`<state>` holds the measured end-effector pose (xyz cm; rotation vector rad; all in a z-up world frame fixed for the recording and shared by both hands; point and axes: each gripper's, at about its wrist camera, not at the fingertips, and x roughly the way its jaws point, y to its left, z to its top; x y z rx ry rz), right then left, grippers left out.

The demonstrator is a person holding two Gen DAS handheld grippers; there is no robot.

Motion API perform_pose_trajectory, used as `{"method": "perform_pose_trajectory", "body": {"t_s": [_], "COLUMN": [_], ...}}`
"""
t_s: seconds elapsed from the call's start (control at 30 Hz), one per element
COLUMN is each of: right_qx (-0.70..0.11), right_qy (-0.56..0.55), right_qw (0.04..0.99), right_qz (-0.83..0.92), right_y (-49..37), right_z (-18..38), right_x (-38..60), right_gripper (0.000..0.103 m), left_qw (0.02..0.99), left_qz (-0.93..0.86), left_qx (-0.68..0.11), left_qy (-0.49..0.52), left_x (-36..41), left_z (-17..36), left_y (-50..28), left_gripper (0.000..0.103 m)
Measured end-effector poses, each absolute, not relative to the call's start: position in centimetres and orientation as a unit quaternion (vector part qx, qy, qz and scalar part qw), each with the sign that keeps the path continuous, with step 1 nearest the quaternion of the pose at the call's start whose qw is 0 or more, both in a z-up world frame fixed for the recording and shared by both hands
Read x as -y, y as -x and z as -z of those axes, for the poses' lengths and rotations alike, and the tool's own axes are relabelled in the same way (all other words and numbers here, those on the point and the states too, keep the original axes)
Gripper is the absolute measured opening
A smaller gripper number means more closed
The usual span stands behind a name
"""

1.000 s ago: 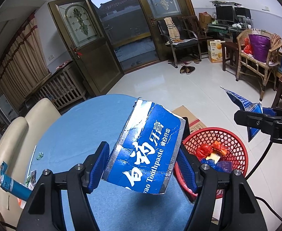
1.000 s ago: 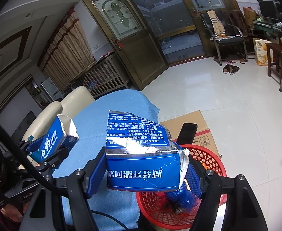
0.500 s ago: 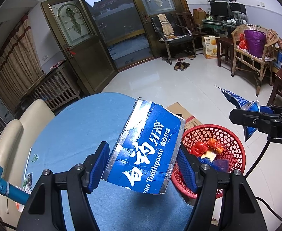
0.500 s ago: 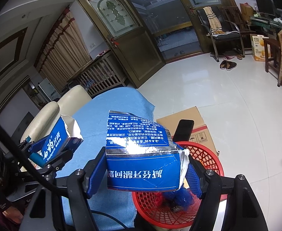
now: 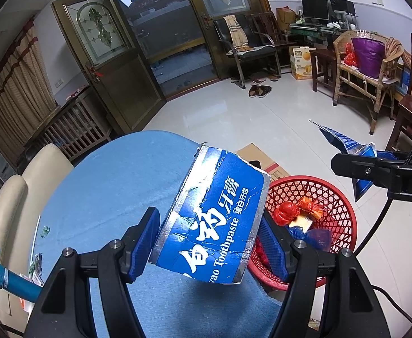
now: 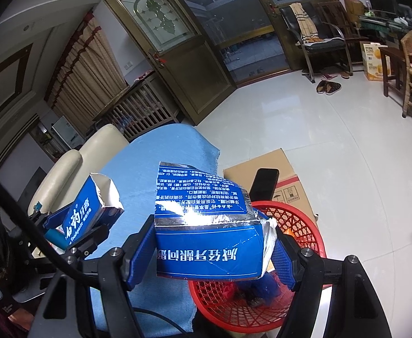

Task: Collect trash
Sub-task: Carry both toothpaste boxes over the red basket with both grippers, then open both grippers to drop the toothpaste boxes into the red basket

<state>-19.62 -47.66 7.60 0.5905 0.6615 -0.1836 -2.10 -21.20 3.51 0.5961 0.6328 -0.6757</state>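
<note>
My left gripper (image 5: 210, 240) is shut on a torn blue toothpaste box half (image 5: 214, 217), held tilted above the blue tablecloth (image 5: 107, 191). In the right wrist view that same piece (image 6: 89, 212) shows at the left. My right gripper (image 6: 210, 249) is shut on the other blue toothpaste box piece (image 6: 206, 233), held over the near rim of the red mesh basket (image 6: 301, 219). In the left wrist view the basket (image 5: 335, 197) stands on the floor beside the table, with red, orange and blue wrappers (image 5: 298, 214) inside.
A flat cardboard box (image 6: 265, 163) with a black phone (image 6: 265, 186) on it lies behind the basket. Cream chairs (image 5: 17, 186) flank the table. Small scraps (image 5: 44, 229) lie on the cloth at the left. Wicker chair (image 5: 369, 67) and wooden furniture stand far right.
None of the held pieces was let go. The views drifted slightly, with the basket a little lower and more to the left in the left wrist view.
</note>
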Motion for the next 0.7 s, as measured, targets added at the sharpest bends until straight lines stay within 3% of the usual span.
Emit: {"method": "perform_pose_trajectory", "body": {"t_s": [0.7], "right_qx": [-0.345], "right_qy": [-0.312], "right_qw": [0.879], "right_qz": [0.1], "right_y": [17.9], "right_z": [-6.0], "right_x": [48.3], "right_gripper": [0.076], "left_qw": [0.837], "left_qz": [0.34], "left_qx": [-0.316], "left_qy": [-0.289], "left_x": [22.0], "left_z": [-2.2], "left_y": [1.2], "left_gripper": [0.071]}}
